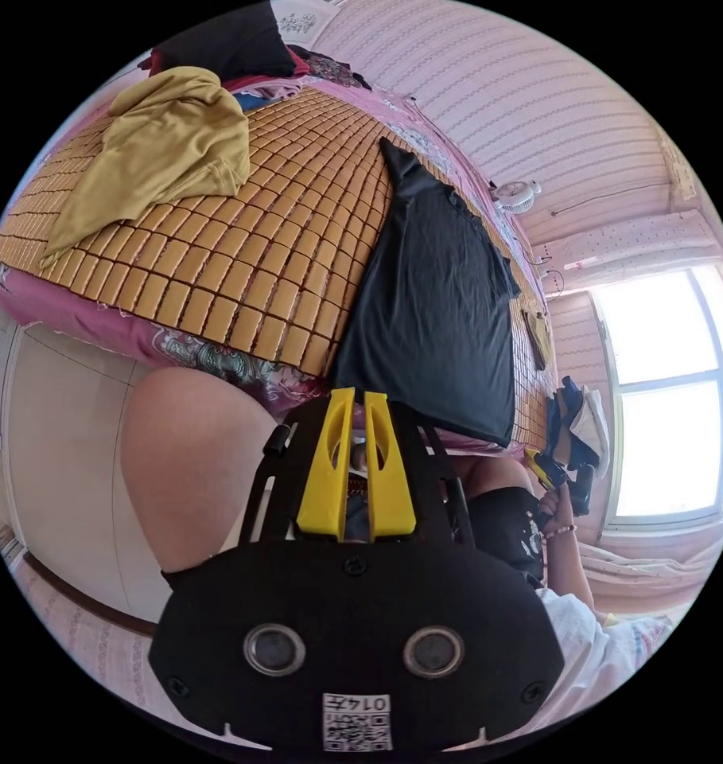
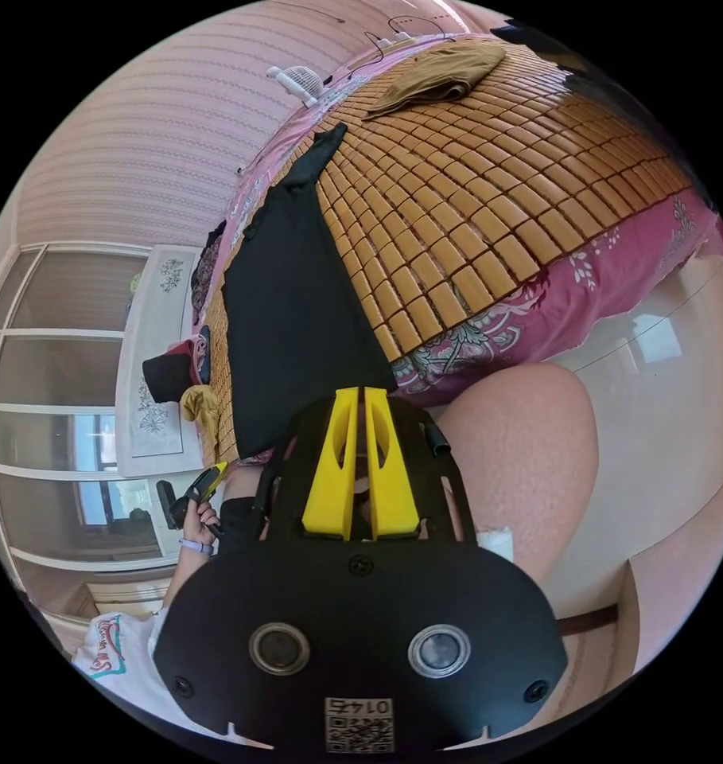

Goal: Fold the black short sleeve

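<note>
Presently the black tee (image 1: 437, 310) is laid flat on the bed's mat (image 1: 242, 247), near the edge. Left tongs (image 1: 355, 469) and right tongs (image 2: 359, 465) are held nearly closed, empty, off the bed. Fabric is judged soft, light, limp; hem corners or sleeve edge are best pinched.

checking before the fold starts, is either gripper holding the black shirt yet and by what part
Nothing is held. The left gripper and the right gripper both have their jaws nearly together with no cloth between them, short of the black shirt lying flat on the bamboo mat.

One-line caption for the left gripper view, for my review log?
Left gripper, fingers nearly closed and empty, held back from a black short-sleeve shirt spread on a bamboo mat.
</note>
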